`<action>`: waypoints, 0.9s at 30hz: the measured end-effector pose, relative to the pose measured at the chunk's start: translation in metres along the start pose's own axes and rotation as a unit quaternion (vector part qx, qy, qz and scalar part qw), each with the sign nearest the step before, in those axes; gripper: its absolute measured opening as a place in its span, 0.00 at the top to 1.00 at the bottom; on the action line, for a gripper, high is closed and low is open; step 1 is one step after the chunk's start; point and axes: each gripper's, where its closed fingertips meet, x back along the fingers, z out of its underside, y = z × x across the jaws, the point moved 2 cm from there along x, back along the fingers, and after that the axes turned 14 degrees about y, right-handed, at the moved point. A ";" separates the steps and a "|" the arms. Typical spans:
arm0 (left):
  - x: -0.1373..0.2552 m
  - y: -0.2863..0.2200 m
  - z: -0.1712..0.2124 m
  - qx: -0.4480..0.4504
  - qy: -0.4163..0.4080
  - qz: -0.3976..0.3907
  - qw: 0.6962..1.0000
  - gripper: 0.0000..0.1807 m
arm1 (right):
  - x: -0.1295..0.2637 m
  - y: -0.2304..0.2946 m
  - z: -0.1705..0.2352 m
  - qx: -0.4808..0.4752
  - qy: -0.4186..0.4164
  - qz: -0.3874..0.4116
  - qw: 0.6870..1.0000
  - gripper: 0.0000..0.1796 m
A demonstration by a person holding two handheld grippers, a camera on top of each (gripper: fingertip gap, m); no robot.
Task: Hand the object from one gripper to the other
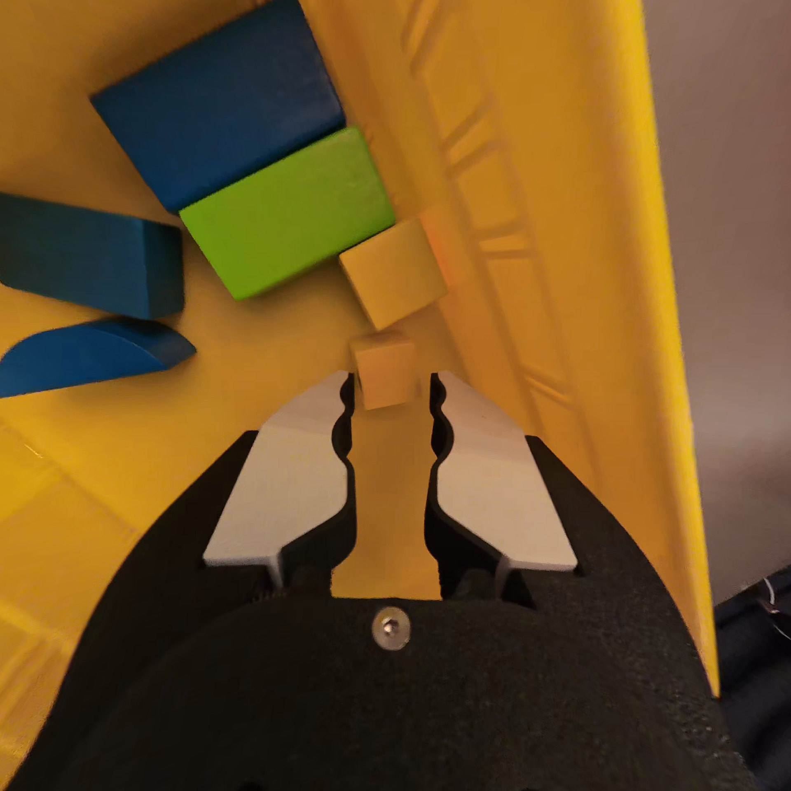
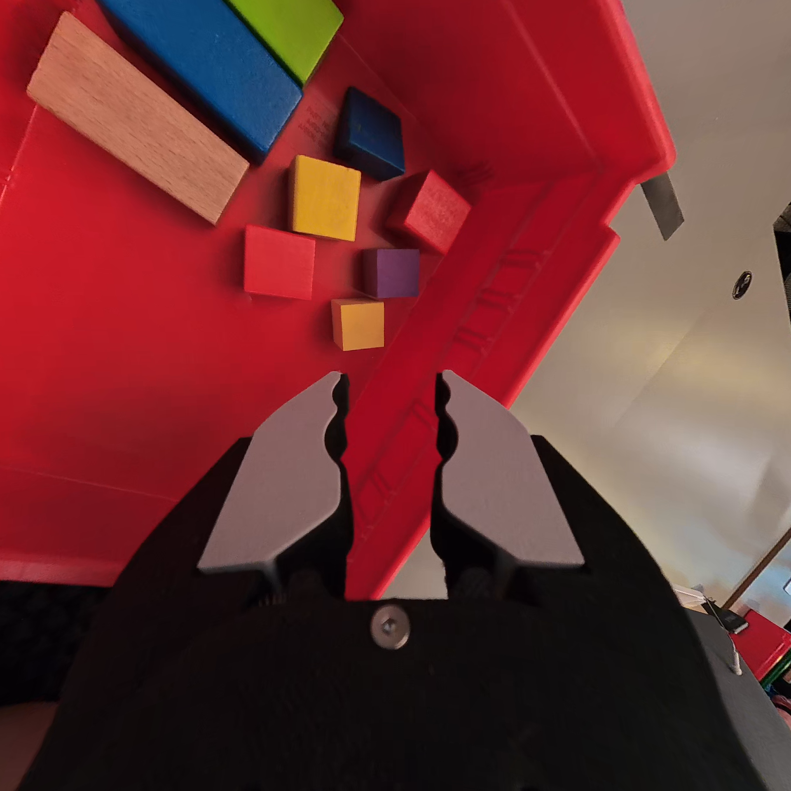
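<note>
In the left wrist view my left gripper (image 1: pixel 391 379) is open inside a yellow bin (image 1: pixel 556 214). A small yellow cube (image 1: pixel 384 368) sits on the bin floor between the fingertips, close to the left finger, with a gap to the right finger. A larger yellow cube (image 1: pixel 391 272) lies just beyond it. In the right wrist view my right gripper (image 2: pixel 391 379) is open and empty above a red bin (image 2: pixel 107 321), over its side wall. A small orange-yellow cube (image 2: pixel 358 324) lies closest ahead of it.
The yellow bin also holds a green block (image 1: pixel 286 218), a dark blue block (image 1: pixel 218 107) and two blue curved pieces (image 1: pixel 85 257). The red bin holds a wooden plank (image 2: pixel 132 120), blue (image 2: pixel 205 68), green, yellow (image 2: pixel 325 197), red (image 2: pixel 278 261), purple (image 2: pixel 391 273) and navy blocks.
</note>
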 end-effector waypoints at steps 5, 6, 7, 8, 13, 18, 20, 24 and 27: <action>-0.005 0.003 0.002 -0.003 0.019 -0.026 0.999 0.81 | -0.001 0.000 0.002 0.002 0.004 -0.001 1.000 0.78; -0.006 0.002 0.002 -0.006 0.023 -0.029 0.999 0.82 | -0.001 0.000 0.002 0.002 0.005 -0.001 1.000 0.78; -0.006 0.001 0.002 -0.010 0.026 -0.032 0.999 0.84 | -0.001 0.000 0.002 0.002 0.005 0.000 1.000 0.78; -0.006 0.002 0.003 -0.013 0.030 -0.042 0.999 0.84 | -0.001 0.000 0.002 0.002 0.004 0.000 1.000 0.78; 0.012 0.021 0.015 -0.010 0.029 -0.098 0.995 0.84 | 0.006 -0.003 0.003 -0.004 -0.005 0.010 1.000 0.78; 0.074 0.013 0.021 -0.036 -0.112 -0.015 0.993 0.85 | 0.049 -0.014 -0.009 -0.024 -0.077 0.082 0.993 0.78; 0.108 -0.013 0.025 -0.102 -0.195 0.047 0.974 0.85 | 0.088 -0.016 -0.026 -0.042 -0.163 0.127 0.977 0.78; 0.154 -0.108 0.068 -0.317 -0.235 0.270 0.878 0.84 | 0.180 0.052 -0.073 0.076 -0.408 0.130 0.900 0.78; 0.155 -0.148 0.092 -0.438 -0.208 0.295 0.824 0.85 | 0.218 0.159 -0.077 0.283 -0.515 0.056 0.807 0.78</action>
